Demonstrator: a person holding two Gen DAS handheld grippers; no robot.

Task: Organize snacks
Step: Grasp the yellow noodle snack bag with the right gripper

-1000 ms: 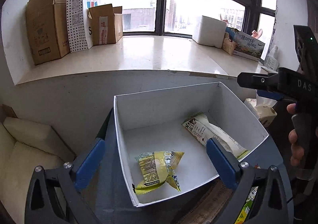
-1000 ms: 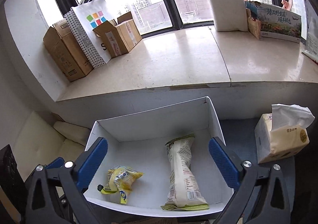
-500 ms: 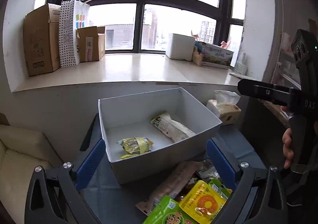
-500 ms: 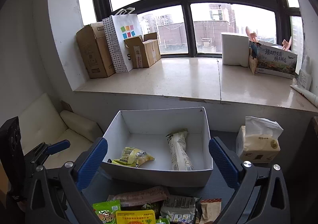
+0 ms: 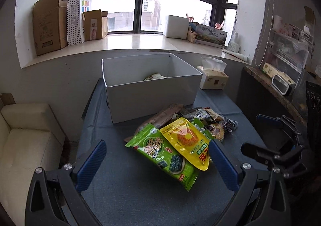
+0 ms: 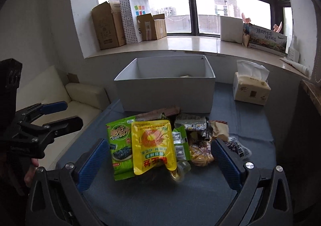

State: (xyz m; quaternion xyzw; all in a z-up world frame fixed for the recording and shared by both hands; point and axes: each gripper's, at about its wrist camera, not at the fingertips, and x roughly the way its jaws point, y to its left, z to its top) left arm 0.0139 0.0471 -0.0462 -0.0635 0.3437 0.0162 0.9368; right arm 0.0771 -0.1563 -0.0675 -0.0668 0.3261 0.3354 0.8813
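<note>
A: How are the tongs held, and where are the snacks?

B: Both are spread wide and nothing is gripped. The left tongs and the right tongs are hung above the near part of the table, each framing the heap of snacks. The heap is piled at the middle of the table, just in front of the white box, which is set toward the far edge under the window sill.

A: Why is the heap arranged that way?

B: It appears to have been dumped loosely. A yellow pouch is laid over a green packet, so the yellow one is probably best taken first. One long packet can just be seen inside the box; the rest of its floor is hidden by the near wall.

A: Is room left for moving?

B: Bare cloth is seen on the near side and along the left edge, so a low approach is likely allowed there. On the right, a tissue pack is stood near the box's right corner, and that side is judged tighter. The box's open top is unobstructed.
</note>
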